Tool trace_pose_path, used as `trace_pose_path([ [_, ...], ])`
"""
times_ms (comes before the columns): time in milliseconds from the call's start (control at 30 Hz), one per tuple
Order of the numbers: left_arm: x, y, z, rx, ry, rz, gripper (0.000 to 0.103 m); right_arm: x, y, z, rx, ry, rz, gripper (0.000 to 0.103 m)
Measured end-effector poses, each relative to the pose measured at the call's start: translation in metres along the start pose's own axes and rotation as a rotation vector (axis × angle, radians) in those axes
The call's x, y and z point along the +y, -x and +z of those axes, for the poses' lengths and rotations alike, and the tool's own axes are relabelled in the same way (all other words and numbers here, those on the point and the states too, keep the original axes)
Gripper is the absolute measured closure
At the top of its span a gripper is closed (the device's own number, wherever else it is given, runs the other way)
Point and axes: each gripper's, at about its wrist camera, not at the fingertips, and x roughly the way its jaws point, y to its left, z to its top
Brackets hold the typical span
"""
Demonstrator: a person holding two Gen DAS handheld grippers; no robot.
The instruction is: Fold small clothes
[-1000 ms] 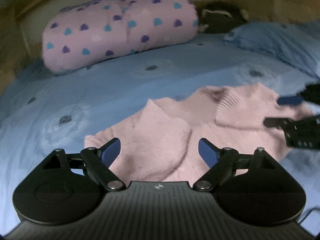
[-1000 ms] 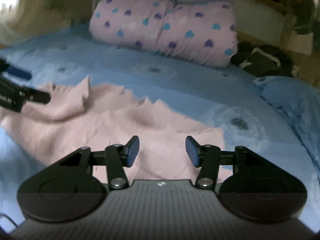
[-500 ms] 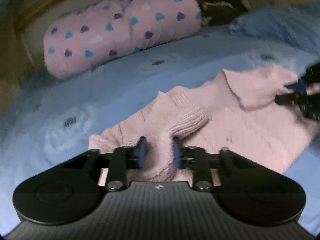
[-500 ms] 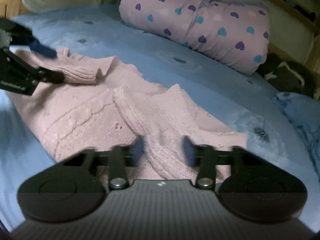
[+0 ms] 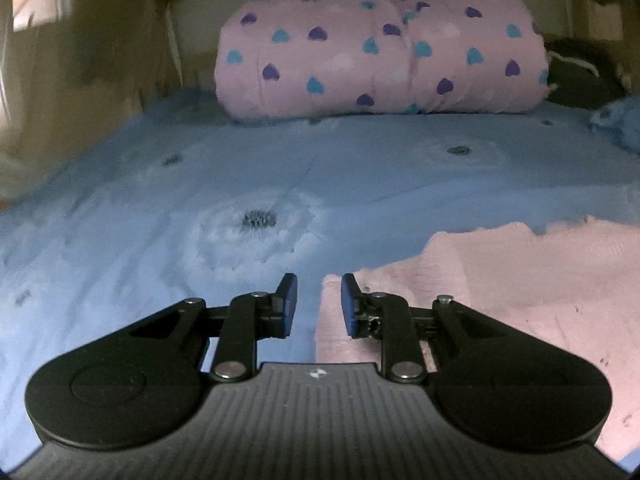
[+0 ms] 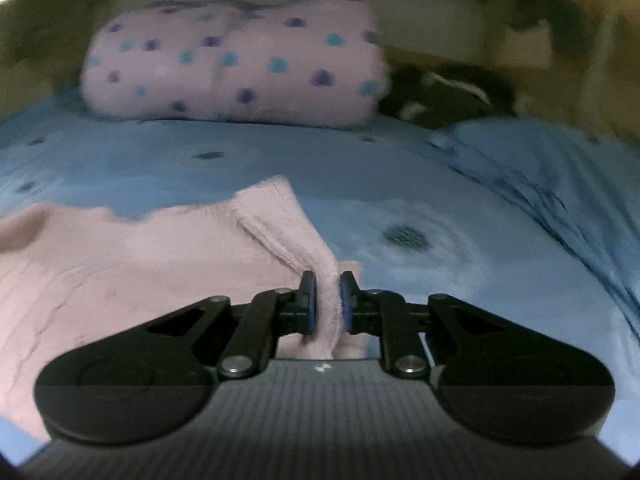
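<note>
A small pink knitted sweater (image 5: pixel 500 288) lies on the blue bed sheet (image 5: pixel 200 200). In the left wrist view it fills the lower right, and my left gripper (image 5: pixel 316 300) hovers at its left edge with the jaws a little apart and nothing between them. In the right wrist view the sweater (image 6: pixel 120 272) spreads to the left. My right gripper (image 6: pixel 327 300) is shut on a raised fold of the sweater at its right edge.
A pink pillow with blue and purple hearts (image 5: pixel 380 48) lies across the head of the bed. A dark bundle (image 5: pixel 580 76) sits to its right. A crumpled blue blanket (image 6: pixel 540 184) lies on the right side.
My left gripper has let go of the sweater fold, opened slightly and moved to the sweater's left edge. My right gripper has closed on a fold and moved to the sweater's right edge.
</note>
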Motion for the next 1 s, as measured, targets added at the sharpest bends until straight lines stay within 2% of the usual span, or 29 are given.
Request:
trace_pose_path([
  [33,0.005,0.001,0.002,0.005,0.026,-0.020,0.071,-0.005,-0.003,-0.001,0.014,-0.022,-0.011,0.083],
  [67,0.008,0.004,0.003,0.005,0.045,-0.039,0.063,-0.008,-0.005,-0.002,0.024,-0.035,-0.024,0.079],
  [100,0.012,0.005,0.005,0.000,0.057,-0.057,0.058,-0.011,-0.006,-0.003,0.033,-0.047,-0.045,0.071],
  [167,0.014,0.011,0.004,-0.018,0.075,-0.069,0.039,-0.014,-0.006,-0.003,0.033,-0.058,-0.072,0.059],
  [200,0.014,0.012,0.005,-0.025,0.080,-0.076,0.037,-0.014,-0.005,-0.003,0.031,-0.059,-0.080,0.053],
  [233,0.012,0.014,0.005,-0.028,0.081,-0.083,0.035,-0.013,-0.003,-0.002,0.027,-0.056,-0.087,0.051],
  [467,0.001,0.010,0.002,-0.001,0.087,-0.170,0.035,-0.002,0.018,0.001,0.000,-0.043,-0.076,0.050],
  [500,-0.002,0.007,0.001,0.010,0.088,-0.186,0.037,0.000,0.023,0.000,-0.005,-0.038,-0.072,0.050],
  [533,-0.004,0.005,0.000,0.020,0.089,-0.202,0.047,0.001,0.025,0.000,-0.009,-0.033,-0.067,0.050],
  [567,-0.006,0.001,-0.002,0.037,0.095,-0.226,0.070,0.003,0.028,0.000,-0.013,-0.026,-0.060,0.050],
  [633,-0.006,-0.006,-0.003,0.068,0.120,-0.262,0.091,0.008,0.032,-0.001,-0.022,-0.010,-0.045,0.050],
  [700,-0.004,-0.007,-0.002,0.043,0.131,-0.236,0.092,0.012,0.035,-0.002,-0.031,0.000,-0.033,0.050],
  [833,0.007,-0.005,0.004,-0.034,0.093,-0.069,0.092,0.019,0.038,-0.003,-0.032,0.009,-0.001,0.050],
  [1000,0.023,-0.016,0.003,0.028,0.188,-0.093,0.091,0.026,0.034,-0.008,-0.004,0.034,0.012,0.050],
])
